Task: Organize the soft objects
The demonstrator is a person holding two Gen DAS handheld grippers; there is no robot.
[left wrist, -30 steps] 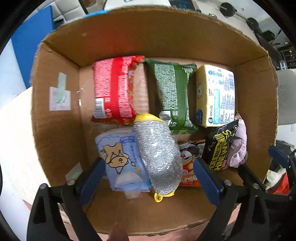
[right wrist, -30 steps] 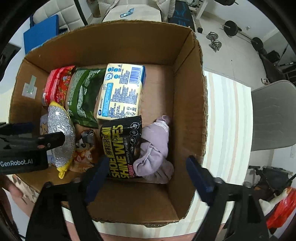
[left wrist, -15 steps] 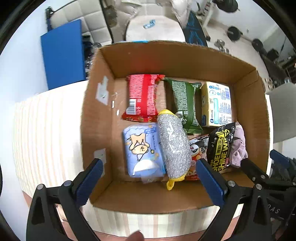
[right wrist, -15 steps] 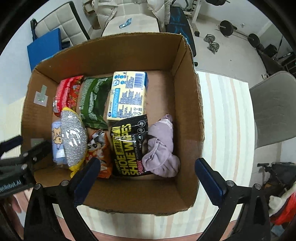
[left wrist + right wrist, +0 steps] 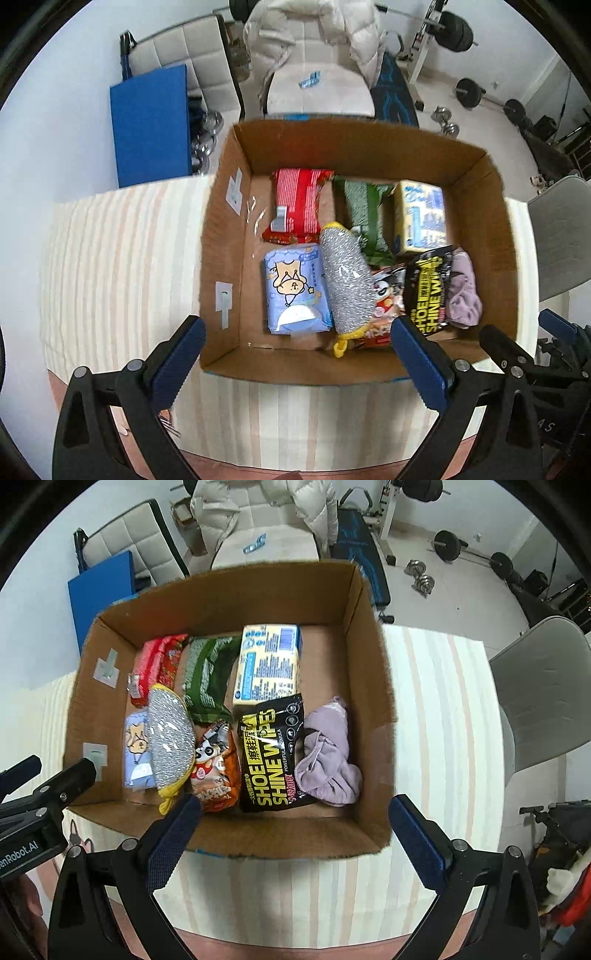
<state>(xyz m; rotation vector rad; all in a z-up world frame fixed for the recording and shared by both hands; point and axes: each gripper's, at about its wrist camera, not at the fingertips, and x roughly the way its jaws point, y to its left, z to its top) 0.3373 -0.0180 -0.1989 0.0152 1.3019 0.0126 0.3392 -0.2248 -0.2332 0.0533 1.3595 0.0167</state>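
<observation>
Left tool: blue-padded fingers spread wide, nothing between them, positioned above the near wall of the open brown cardboard box. Right tool: likewise spread wide and holding nothing, above the same near wall further right.

The box stands on a cream striped tabletop.

Contents, near row, left to right: pale blue pack with a cartoon bear; silver mesh scrubbing mitt with yellow trim, lying partly over the blue pack's right edge and overlapping the orange cartoon snack bag; black "Shoe Shine Wipes" pouch; crumpled lilac cloth touching the pouch and just beside the right wall.

Far row, left to right: red packet, green packet, yellow-and-blue pack. The green packet lies between the other two.

Beyond the box: a white padded chair with a white quilted jacket draped over it, a blue panel, and dumbbells on the floor.
</observation>
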